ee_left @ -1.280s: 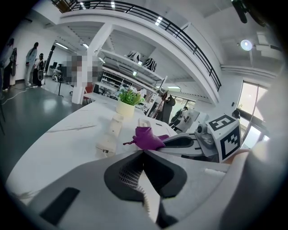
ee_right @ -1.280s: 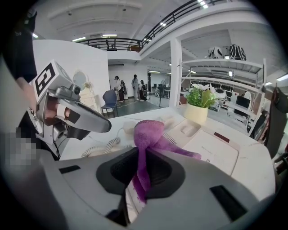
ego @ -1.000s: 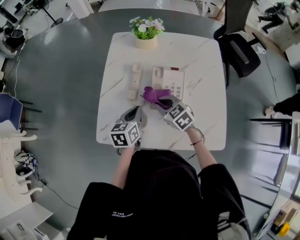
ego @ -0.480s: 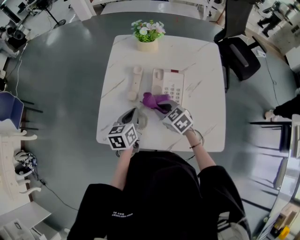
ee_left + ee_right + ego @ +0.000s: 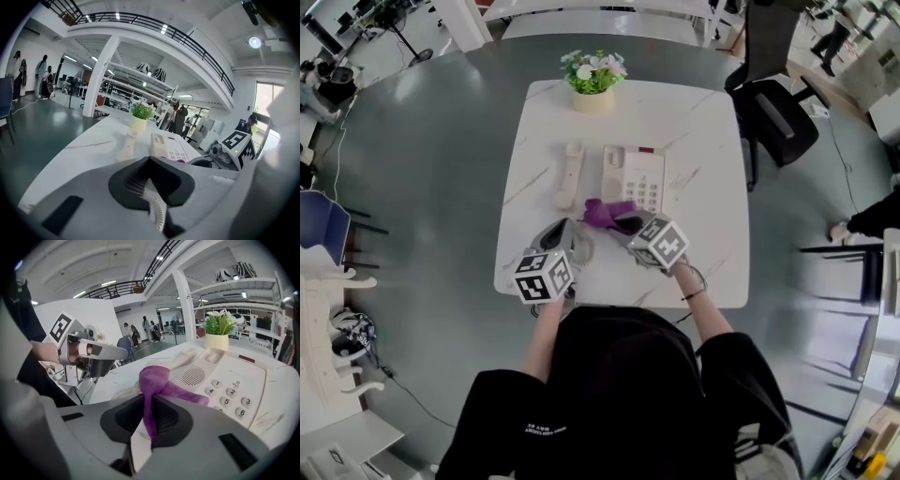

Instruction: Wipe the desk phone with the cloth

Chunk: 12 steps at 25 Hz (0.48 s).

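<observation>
**Purple cloth pinched at the phone's near-left corner**

Purple and bunched, the cloth is clamped between the jaws of the right gripper. A strip of it runs down into the closed gap. Its free end is draped over the near-left corner of the desk phone, just beside the lower keypad buttons. The bulk of the cloth rises in a rounded fold just in front of the speaker grille.

The phone base is cream-coloured and sits near the middle of the table. Its cradle is empty. The handset lies flat on the tabletop just left of the base, roughly parallel to it. A pale coiled cord lies on the table near the base's left side, close to the cloth.

The left gripper is held low over the table's near-left part, beside the right one and pointing towards the handset. Its jaws are pressed together with nothing between them. It does not touch the phone or the cloth.

A pot of flowers stands at the table's far edge, beyond the phone. The tabletop is white with thin marble veins. A black chair stands off its far right corner on the grey floor.
</observation>
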### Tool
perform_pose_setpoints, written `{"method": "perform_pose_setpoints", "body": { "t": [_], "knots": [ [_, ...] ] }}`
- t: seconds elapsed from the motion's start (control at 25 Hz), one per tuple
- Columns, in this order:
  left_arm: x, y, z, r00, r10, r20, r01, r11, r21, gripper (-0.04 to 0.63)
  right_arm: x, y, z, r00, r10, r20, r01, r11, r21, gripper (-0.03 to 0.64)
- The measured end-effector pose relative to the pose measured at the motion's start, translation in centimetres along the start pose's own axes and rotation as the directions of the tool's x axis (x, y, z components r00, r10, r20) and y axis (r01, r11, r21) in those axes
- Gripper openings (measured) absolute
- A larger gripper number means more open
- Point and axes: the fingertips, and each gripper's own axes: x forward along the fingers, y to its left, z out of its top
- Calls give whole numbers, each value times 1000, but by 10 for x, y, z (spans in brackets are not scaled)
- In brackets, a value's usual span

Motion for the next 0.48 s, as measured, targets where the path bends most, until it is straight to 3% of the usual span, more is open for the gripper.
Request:
{"method": "perform_pose_setpoints", "body": {
  "t": [0.24, 0.48],
  "knots": [
    [0, -2, 12, 1000, 4, 27, -5, 1000, 20, -2, -6, 5, 1, 995, 84, 50, -88, 992, 95, 34],
    [-2, -6, 30, 998, -5, 66, 1, 998, 55, -2, -28, 0, 21, 979, 87, 182, -121, 975, 187, 34]
  ]
}}
